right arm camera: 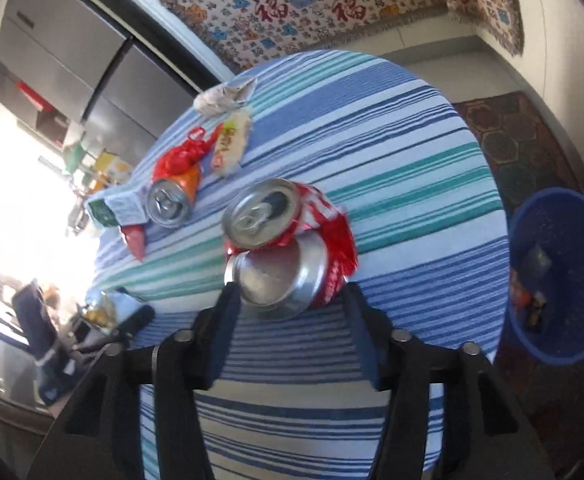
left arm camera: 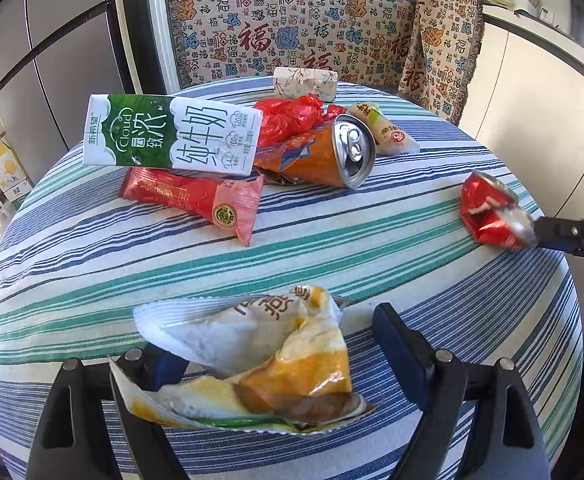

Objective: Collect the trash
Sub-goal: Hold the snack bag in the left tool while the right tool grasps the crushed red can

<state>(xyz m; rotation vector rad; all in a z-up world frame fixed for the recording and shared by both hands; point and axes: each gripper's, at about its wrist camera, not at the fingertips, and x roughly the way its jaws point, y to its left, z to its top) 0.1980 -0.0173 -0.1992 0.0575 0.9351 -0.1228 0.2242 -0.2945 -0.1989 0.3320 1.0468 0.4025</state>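
**Two grippers at a striped round table strewn with trash**

The left gripper (left arm camera: 279, 364) has its fingers spread wide, with a crumpled white-and-orange snack wrapper (left arm camera: 259, 364) lying between them. The wrapper drapes over the left finger (left arm camera: 159, 364), while the right finger stands clear of it. The right gripper (right arm camera: 292, 312) reaches a crushed red can (right arm camera: 292, 248) near the table's edge. Its fingers are apart, one at each side of the can's lower end; whether the pads press on the metal cannot be told.

Farther out on the table lie a green-and-white milk carton (left arm camera: 171, 136), a red snack packet (left arm camera: 195, 200) just in front of it, an orange can (left arm camera: 324, 156) on its side, a bunched red plastic bag (left arm camera: 292, 116) behind that, a pale sweet wrapper (left arm camera: 388, 132) and a patterned paper package (left arm camera: 304, 84) at the far edge.

The round table is covered by a tablecloth (left arm camera: 332, 248) striped in blue, white and teal, lying smooth and lit by strong sun. Behind it hangs a cream throw (left arm camera: 292, 28) printed with red characters, draped over seating. A grey refrigerator (left arm camera: 43, 60) stands to the left. A blue mesh bin (right arm camera: 560, 280) sits on the floor beside the table with a few scraps inside, near a dark patterned rug (right arm camera: 508, 136).
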